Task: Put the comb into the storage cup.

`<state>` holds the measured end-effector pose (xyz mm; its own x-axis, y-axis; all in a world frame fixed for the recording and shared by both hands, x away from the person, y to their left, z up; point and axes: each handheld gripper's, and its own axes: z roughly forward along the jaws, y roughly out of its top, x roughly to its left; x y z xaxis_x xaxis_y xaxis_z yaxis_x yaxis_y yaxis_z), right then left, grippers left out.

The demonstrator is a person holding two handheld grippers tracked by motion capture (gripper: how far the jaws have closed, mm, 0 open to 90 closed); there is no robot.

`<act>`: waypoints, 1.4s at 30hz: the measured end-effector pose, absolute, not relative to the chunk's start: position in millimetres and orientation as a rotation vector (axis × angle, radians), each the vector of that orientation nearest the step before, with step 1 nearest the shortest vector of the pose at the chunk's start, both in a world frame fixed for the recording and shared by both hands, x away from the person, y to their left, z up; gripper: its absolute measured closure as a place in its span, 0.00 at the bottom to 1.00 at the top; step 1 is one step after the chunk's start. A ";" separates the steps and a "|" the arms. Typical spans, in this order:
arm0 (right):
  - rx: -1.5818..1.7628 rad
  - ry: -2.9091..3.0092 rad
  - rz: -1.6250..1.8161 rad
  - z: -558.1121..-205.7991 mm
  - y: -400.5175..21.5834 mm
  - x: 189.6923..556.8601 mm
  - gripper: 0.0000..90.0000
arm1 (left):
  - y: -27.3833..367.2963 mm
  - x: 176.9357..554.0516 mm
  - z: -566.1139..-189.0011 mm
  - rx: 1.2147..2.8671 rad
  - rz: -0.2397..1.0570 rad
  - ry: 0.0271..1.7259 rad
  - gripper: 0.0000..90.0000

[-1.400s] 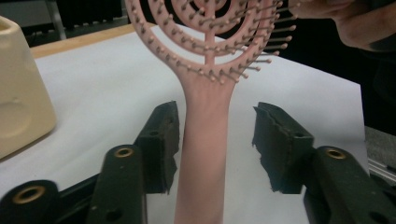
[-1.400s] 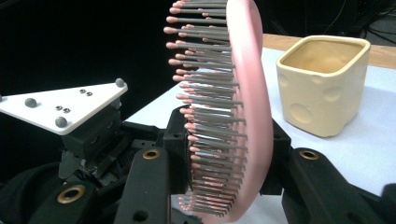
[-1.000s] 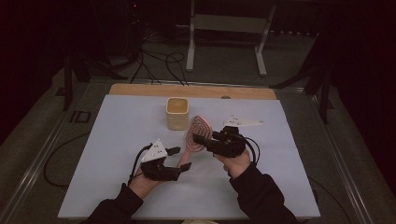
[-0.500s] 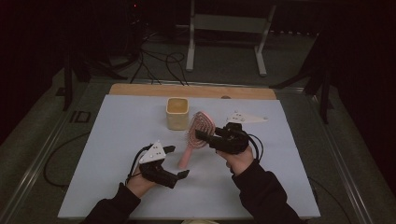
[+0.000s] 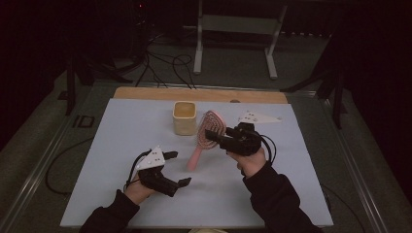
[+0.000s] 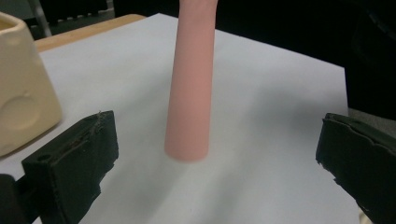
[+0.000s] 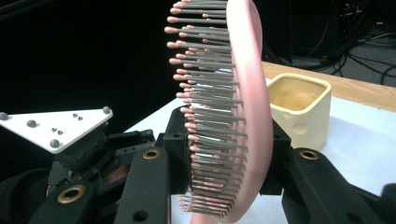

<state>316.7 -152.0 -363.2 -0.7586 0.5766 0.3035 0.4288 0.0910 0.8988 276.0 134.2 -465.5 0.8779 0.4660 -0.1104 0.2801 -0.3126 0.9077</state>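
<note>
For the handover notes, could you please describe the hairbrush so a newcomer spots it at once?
On the pale table sheet, just right of the cream square cup, the right gripper clamps the pink hairbrush by its head. Its slim pink handle and grey bristles match nothing nearby.

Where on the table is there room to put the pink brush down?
The white mat is bare along its left side, from the cream cup out to the edge, and along the right edge past the right gripper. It is crowded in the middle, where the hairbrush, cup and left gripper sit close together.

left gripper [image 5: 176, 168] wide, right gripper [image 5: 214, 137] clamped.
</note>
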 end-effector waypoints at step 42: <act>0.998 2.120 1.787 -330.6 -160.8 336.1 0.71 | 204.8 244.7 -490.4 1.967 0.269 0.675 0.00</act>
<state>336.1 -160.8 -330.6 -0.7539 0.6001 0.2675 0.3654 0.0445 0.9298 244.7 204.8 -490.4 0.8197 0.5645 -0.0974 0.3424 -0.3466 0.8733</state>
